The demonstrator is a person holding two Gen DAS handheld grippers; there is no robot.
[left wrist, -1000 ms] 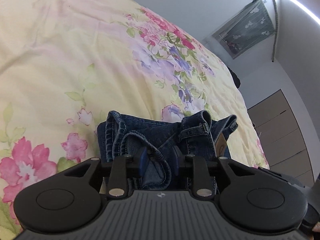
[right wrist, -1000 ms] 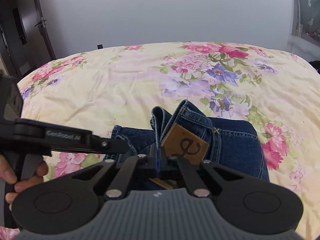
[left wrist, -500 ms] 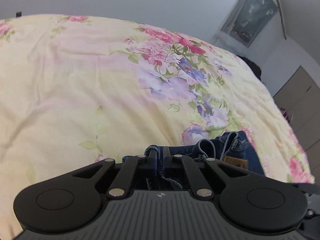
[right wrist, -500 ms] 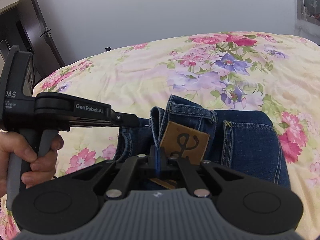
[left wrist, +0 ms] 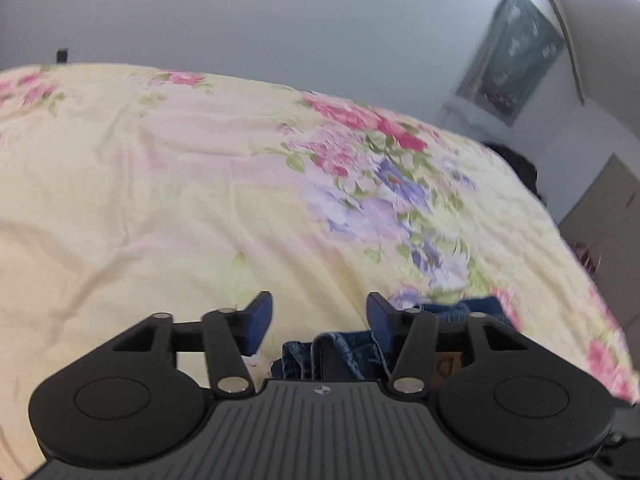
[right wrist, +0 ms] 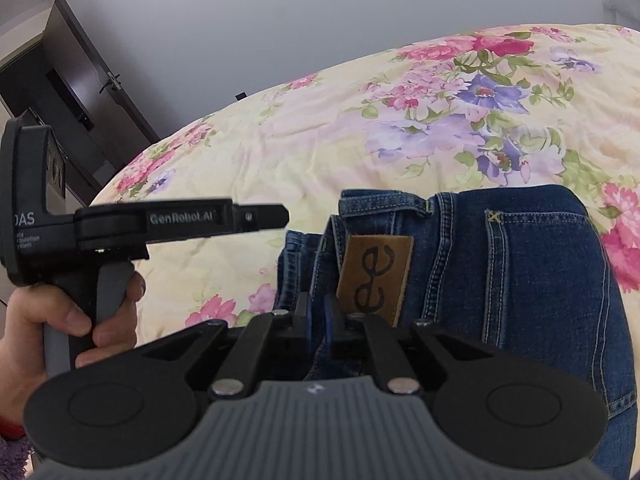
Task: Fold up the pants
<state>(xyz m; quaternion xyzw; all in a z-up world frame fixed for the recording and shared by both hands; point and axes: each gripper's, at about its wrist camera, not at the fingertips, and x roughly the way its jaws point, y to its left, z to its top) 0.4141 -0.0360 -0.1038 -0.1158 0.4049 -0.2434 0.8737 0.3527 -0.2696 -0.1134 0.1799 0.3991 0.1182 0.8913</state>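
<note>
Folded dark blue jeans (right wrist: pixel 500 280) with a brown leather patch (right wrist: pixel 374 278) lie on the floral bed cover. My right gripper (right wrist: pixel 316 320) is shut on the jeans' waistband edge, next to the patch. My left gripper (left wrist: pixel 318 320) is open and empty, raised just above the jeans (left wrist: pixel 340 356), which show only low between its fingers. The left gripper also shows in the right wrist view (right wrist: pixel 264 216), held by a hand to the left of the jeans.
The yellow floral bed cover (left wrist: pixel 180 200) spreads far ahead and to both sides. A grey wall stands behind the bed. A dark door (right wrist: pixel 72 92) is at the far left; a wardrobe (left wrist: pixel 608 208) is at the right.
My left gripper has opened, let go of the waistband, and lifted away to the left. My right gripper keeps its hold; the jeans now lie flatter.
</note>
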